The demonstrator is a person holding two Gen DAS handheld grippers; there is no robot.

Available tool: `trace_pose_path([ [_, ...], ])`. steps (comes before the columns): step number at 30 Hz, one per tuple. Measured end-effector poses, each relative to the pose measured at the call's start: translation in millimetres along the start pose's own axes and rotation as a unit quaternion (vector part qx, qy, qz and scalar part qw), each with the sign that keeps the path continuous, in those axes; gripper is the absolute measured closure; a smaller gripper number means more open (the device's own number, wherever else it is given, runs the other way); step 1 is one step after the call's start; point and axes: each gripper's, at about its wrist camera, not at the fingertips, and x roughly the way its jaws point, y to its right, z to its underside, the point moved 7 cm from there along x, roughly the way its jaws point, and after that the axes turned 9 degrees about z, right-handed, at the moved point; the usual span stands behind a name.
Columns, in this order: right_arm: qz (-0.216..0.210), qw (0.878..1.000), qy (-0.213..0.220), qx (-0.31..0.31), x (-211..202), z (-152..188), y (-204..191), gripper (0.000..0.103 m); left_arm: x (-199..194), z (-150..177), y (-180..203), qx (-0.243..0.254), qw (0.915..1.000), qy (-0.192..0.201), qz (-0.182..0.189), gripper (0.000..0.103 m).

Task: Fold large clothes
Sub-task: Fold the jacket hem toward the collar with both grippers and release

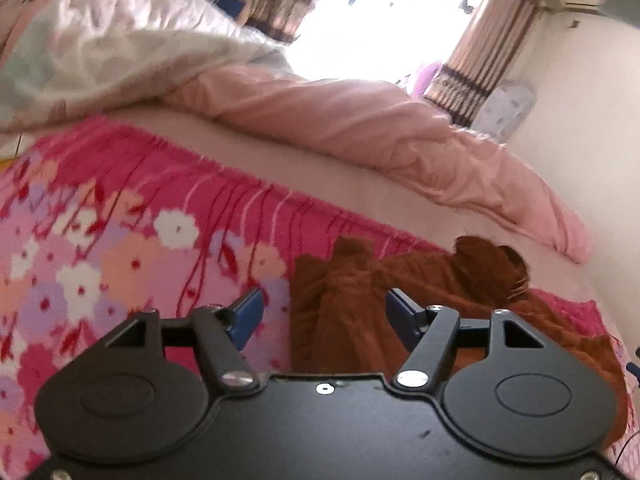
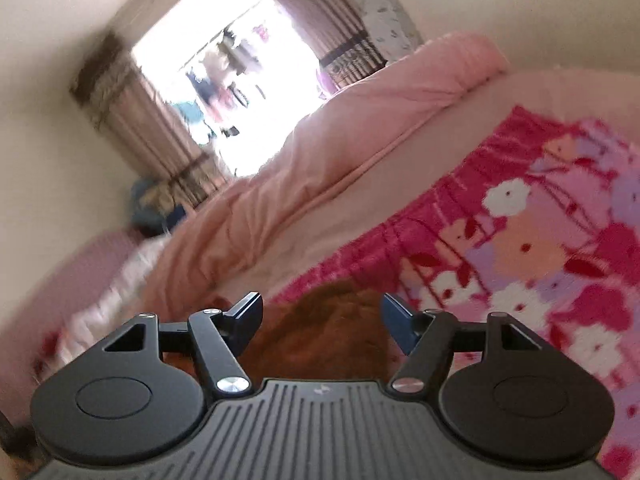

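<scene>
A rust-brown garment [image 1: 404, 280] lies bunched on the pink flowered blanket [image 1: 100, 248] that covers the bed. My left gripper [image 1: 324, 304] hangs just above it, jaws apart, blue pads clear of the cloth and nothing between them. In the right wrist view the same brown garment [image 2: 332, 332] fills the space under my right gripper [image 2: 322, 308], which also stands open without touching fabric that I can see. Part of the garment is hidden behind both gripper bodies.
A rolled pink quilt [image 1: 380, 128] lies along the far side of the bed, with a white patterned duvet [image 1: 100, 52] heaped at the left. A bright window with striped brown curtains [image 1: 480, 44] is behind. The flowered blanket [image 2: 540, 240] spreads to the right.
</scene>
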Motion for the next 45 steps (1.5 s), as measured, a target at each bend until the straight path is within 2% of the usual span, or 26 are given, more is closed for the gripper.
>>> trace_pose_path([
  [3,0.023,0.999,-0.019,-0.031,13,11,-6,0.024,27,9,-9,-0.031,0.9993,-0.020,-0.002,0.035],
  [6,0.021,0.998,-0.036,-0.036,29,13,-15,0.024,46,14,-9,-0.053,0.9983,-0.023,0.006,0.038],
  [8,0.026,0.998,-0.047,-0.042,39,15,-21,0.028,53,14,-5,-0.059,0.9979,-0.022,0.016,0.046],
  [9,0.029,0.997,-0.050,-0.046,43,15,-24,0.032,54,14,-1,-0.054,0.9982,-0.018,0.016,0.057],
  [10,0.032,0.997,-0.052,-0.053,46,16,-28,0.040,54,12,4,-0.043,0.9988,-0.014,0.019,0.095],
  [11,0.036,0.996,-0.047,-0.062,47,15,-31,0.070,54,10,9,-0.035,0.9990,-0.013,0.024,0.095],
  [12,0.044,0.996,-0.041,-0.069,45,13,-33,0.092,51,6,14,-0.023,0.9995,-0.003,0.023,0.096],
  [14,0.036,0.998,-0.035,-0.047,40,5,-34,0.094,42,-6,26,0.009,0.9994,0.025,0.021,0.097],
  [18,0.028,0.999,-0.002,-0.026,33,-14,-34,0.095,43,-24,31,0.007,0.9990,0.038,0.024,0.097],
  [20,0.040,0.999,-0.012,-0.024,46,-17,-32,0.095,57,-25,25,0.005,0.9997,0.024,0.011,0.096],
  [24,0.080,0.995,-0.061,-0.021,83,-2,-16,0.095,93,-7,3,-0.019,0.9989,-0.036,-0.023,0.093],
  [27,0.080,0.994,-0.074,-0.006,92,8,-6,0.095,99,4,-6,-0.025,0.9985,-0.043,-0.023,0.089],
  [28,0.077,0.994,-0.074,-0.003,92,10,-4,0.094,98,4,-5,-0.020,0.9986,-0.042,-0.025,0.085],
  [30,0.068,0.995,-0.074,0.002,90,12,-1,0.090,94,0,-3,-0.008,0.9984,-0.043,-0.036,0.071],
  [31,0.065,0.995,-0.071,0.004,87,12,0,0.086,89,-4,-3,-0.002,0.9979,-0.039,-0.053,0.046],
  [32,0.067,0.996,-0.064,0.011,83,9,1,0.075,82,-9,-3,0.001,0.9965,-0.032,-0.077,0.035],
  [33,0.069,0.996,-0.055,0.017,77,6,1,0.062,73,-14,-2,0.010,0.9960,-0.024,-0.085,0.035],
  [36,0.067,0.998,-0.020,0.007,46,-5,-11,0.061,36,-23,20,0.032,0.9969,0.011,-0.072,0.035],
  [38,0.056,0.998,0.008,-0.024,20,-8,-30,0.060,14,-20,49,0.065,0.9962,0.027,-0.051,0.035],
  [41,0.002,0.997,0.030,-0.077,-14,7,-77,0.061,-7,6,100,0.104,0.9942,0.029,0.002,0.035],
  [44,-0.076,0.991,0.007,-0.113,-27,51,-132,0.062,-6,48,143,0.102,0.9919,0.004,0.075,0.034],
  [45,-0.096,0.988,-0.003,-0.120,-27,67,-146,0.068,-2,64,155,0.102,0.9905,-0.006,0.092,0.034],
])
